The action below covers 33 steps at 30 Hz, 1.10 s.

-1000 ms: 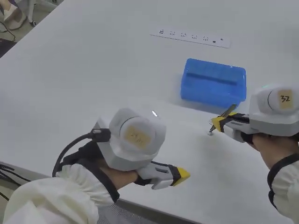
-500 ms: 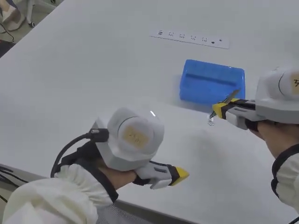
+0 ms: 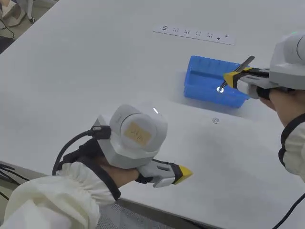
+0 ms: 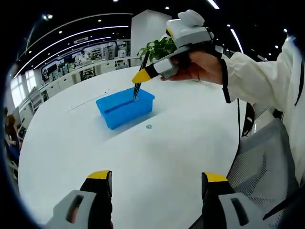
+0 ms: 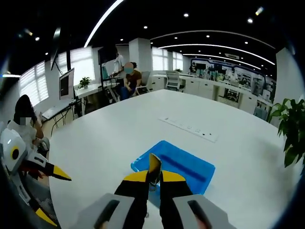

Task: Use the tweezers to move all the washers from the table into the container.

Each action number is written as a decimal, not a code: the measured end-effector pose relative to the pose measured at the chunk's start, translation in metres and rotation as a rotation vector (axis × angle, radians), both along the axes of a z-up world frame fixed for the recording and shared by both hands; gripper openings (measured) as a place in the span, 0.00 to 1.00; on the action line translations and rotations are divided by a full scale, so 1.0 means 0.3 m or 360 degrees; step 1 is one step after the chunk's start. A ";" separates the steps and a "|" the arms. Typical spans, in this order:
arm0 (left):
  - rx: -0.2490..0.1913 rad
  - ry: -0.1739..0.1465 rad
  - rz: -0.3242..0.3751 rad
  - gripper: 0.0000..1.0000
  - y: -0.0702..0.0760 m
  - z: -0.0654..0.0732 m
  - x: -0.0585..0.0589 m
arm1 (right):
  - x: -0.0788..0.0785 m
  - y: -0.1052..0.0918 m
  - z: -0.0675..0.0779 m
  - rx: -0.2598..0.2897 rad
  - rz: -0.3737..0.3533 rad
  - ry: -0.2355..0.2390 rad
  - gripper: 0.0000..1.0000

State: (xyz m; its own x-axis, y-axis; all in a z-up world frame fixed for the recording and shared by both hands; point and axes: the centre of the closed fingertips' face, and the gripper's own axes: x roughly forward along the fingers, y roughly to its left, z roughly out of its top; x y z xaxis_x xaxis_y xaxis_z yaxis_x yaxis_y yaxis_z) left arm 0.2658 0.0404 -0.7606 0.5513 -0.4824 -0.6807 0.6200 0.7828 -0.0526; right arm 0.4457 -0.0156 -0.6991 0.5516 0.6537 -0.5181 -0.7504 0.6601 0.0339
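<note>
Right tongs (image 3: 231, 78) clamped on tweezers (image 3: 247, 61). Carried washer (image 3: 220, 89) at the tips, over the blue container (image 3: 206, 76). Loose washer (image 3: 216, 120) on worktop (image 3: 95, 62), near side, not yet moved. Left tongs (image 4: 156, 177) open, idle.

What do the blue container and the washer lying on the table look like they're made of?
Blue container: probably plastic, semi-glossy, given its uniform saturated colour and rounded, moulded-looking corners. Washer on the table: probably metal with a shiny finish. It is a thin silvery ring with a bright glint, but too small to be sure.
</note>
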 end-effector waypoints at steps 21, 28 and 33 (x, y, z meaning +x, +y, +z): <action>-0.0003 0.0015 0.0009 0.78 0.002 -0.010 0.000 | 0.166 -0.009 -0.237 -0.0162 -0.0071 0.0097 0.04; -0.0007 0.0004 0.0020 0.78 0.003 -0.001 0.010 | 0.136 -0.004 -0.249 -0.0137 -0.0084 0.0136 0.04; -0.0004 0.0012 0.0016 0.78 0.001 -0.005 0.008 | 0.111 -0.007 -0.266 -0.0142 -0.0081 0.0131 0.05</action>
